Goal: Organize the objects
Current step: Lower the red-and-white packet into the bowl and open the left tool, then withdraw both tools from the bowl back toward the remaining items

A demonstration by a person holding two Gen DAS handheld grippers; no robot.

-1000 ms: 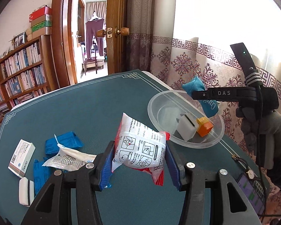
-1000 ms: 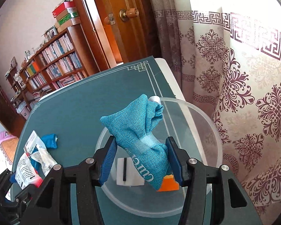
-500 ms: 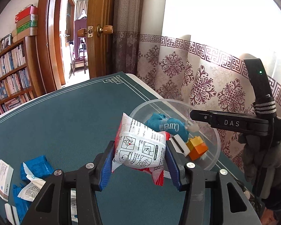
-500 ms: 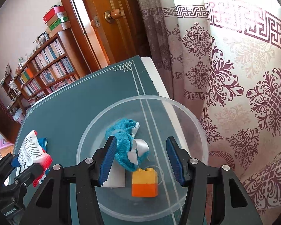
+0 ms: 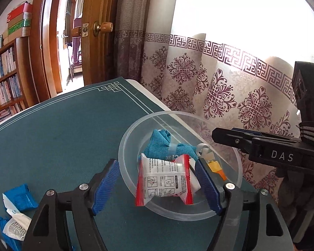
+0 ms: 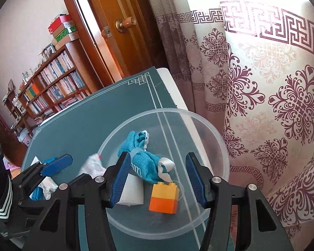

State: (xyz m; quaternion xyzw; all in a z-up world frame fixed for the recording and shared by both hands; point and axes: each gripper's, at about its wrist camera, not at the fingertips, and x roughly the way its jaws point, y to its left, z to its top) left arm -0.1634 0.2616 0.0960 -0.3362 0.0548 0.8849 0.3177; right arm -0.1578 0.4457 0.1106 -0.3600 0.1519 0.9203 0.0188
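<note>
Left tool (image 5: 157,186) over the near rim of the bowl (image 5: 127,138), jaws opening, the packet (image 5: 164,179) between them with clear gaps to both pads, dropping or lying half in the bowl, its near-left corner overhanging the rim. Right tool (image 6: 156,177) hangs over the same bowl, jaws moderately wide, gripping nothing; cloth pouch (image 6: 142,156) and brick (image 6: 164,196) lie in the bowl beneath it. Remaining items, blue packs (image 5: 21,194) among them, lie on the desk (image 5: 62,129) to the near left, on the left tool's side. Judgement: left hand is nearer for the next pick; it must swing left.
</note>
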